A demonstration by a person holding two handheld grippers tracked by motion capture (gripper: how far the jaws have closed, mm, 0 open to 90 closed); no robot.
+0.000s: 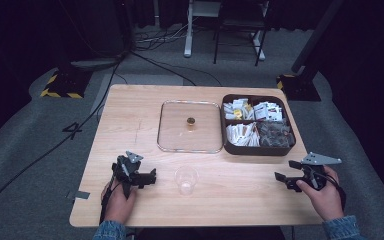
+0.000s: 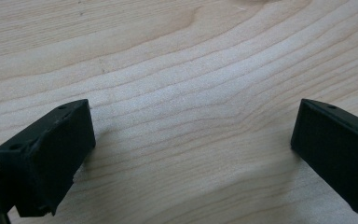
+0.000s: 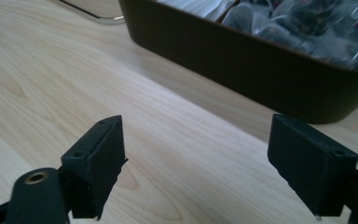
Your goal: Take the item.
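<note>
Both grippers, left (image 1: 147, 176) and right (image 1: 285, 171), stood wide open and empty; the cup (image 1: 186, 179) at six o'clock looked untouched, so seemingly nothing was done.

Black grippers (image 1: 152, 176), grey three-cornered plates, trailing cables; denim sleeves (image 1: 111, 231).

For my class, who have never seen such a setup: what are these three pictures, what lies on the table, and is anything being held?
A person holds two hand tools with black jaws. The high view looks down on the light wooden table; the other two come from cameras riding on the left gripper and right gripper. On the table lie a clear plastic cup, a square clear glass lid with a small gold knob and a dark brown divided box of sachets. Both grippers are open and hold nothing.
</note>
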